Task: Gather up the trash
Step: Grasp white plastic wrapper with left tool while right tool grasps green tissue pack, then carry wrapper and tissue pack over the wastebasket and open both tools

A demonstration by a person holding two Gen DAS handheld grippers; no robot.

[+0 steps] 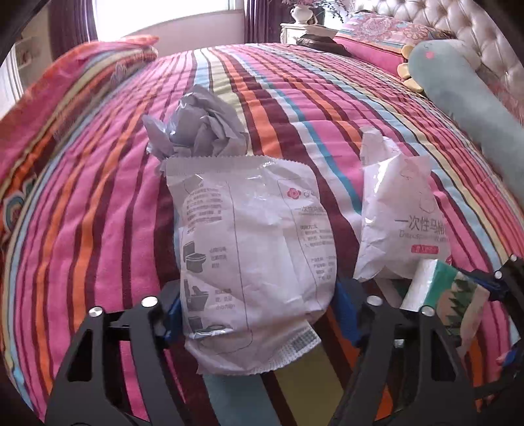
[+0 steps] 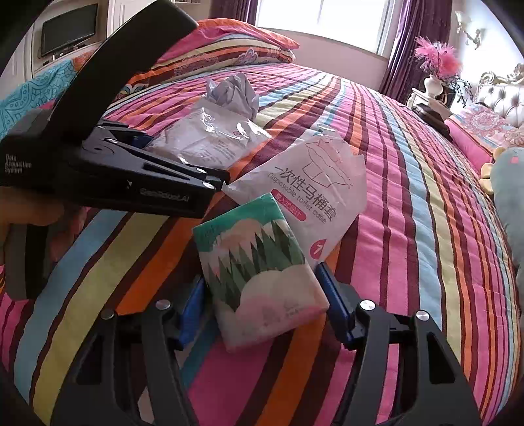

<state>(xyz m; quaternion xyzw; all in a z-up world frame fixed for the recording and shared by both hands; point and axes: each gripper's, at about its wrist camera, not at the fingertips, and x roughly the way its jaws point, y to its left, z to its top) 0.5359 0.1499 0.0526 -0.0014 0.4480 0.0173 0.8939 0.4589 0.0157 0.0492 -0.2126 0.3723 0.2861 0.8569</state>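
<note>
Four pieces of litter lie on the striped bedspread [image 1: 98, 196]. My left gripper [image 1: 258, 308] is shut on a flat white wrapper [image 1: 255, 229] printed with toilet diagrams, a blue pad against each long edge. Behind the wrapper sits a crumpled grey paper ball [image 1: 196, 127]. A second white packet [image 2: 311, 183], marked as a disposable toilet cover, lies to the right. In front of it is a tissue pack [image 2: 258, 272] with a green tree print, and my right gripper [image 2: 262, 295] is shut on its near end. The left gripper [image 2: 185, 157] shows from the side in the right wrist view.
A long teal plush toy [image 1: 458, 98] lies along the bed's right side below the tufted headboard [image 1: 458, 19]. Folded patterned pillows [image 2: 229, 42] are stacked at the far left. A nightstand with a white vase [image 2: 432, 85] stands by the window.
</note>
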